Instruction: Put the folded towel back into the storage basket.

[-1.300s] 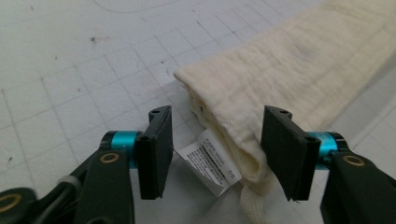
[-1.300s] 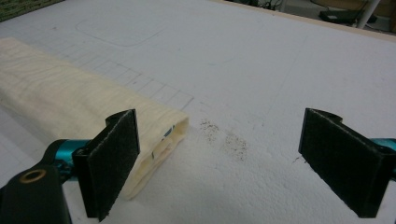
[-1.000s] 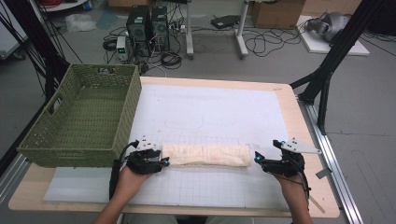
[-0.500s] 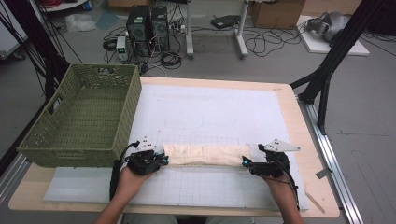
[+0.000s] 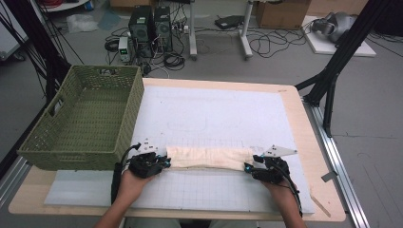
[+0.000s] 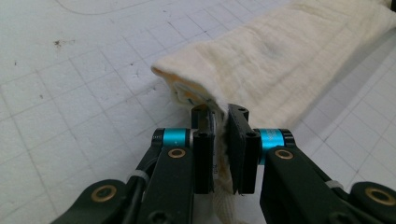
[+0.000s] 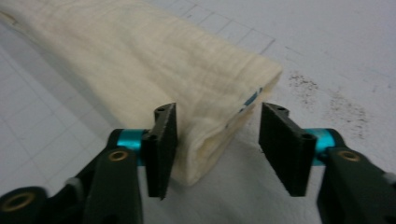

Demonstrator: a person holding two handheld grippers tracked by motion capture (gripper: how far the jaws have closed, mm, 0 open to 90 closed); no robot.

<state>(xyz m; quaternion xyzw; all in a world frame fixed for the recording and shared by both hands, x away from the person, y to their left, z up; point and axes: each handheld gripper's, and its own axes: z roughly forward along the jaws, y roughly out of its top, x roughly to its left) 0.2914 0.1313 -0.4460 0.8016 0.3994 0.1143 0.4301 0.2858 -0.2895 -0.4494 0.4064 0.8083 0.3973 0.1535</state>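
Note:
A cream cloth (image 5: 209,157), folded into a long narrow band, lies across the white gridded mat (image 5: 214,109) near the table's front. My left gripper (image 5: 166,161) is at the band's left end and has just closed. In the left gripper view its jaws (image 6: 220,114) pinch the cloth's (image 6: 280,60) corner layers. My right gripper (image 5: 248,167) is at the band's right end. In the right gripper view its jaws (image 7: 217,116) have just been closing and straddle the cloth's (image 7: 140,60) corner. A gap remains at the right pad (image 7: 280,144).
A green woven basket (image 5: 85,118) stands on the table's left side, just behind my left hand. The wooden table edge (image 5: 306,142) runs along the right. Cables, computer towers and stands crowd the floor beyond the table.
My right hand has slid left and down to the cloth's right end, and its jaws have narrowed around the corner. The left hand has stayed put at the left end.

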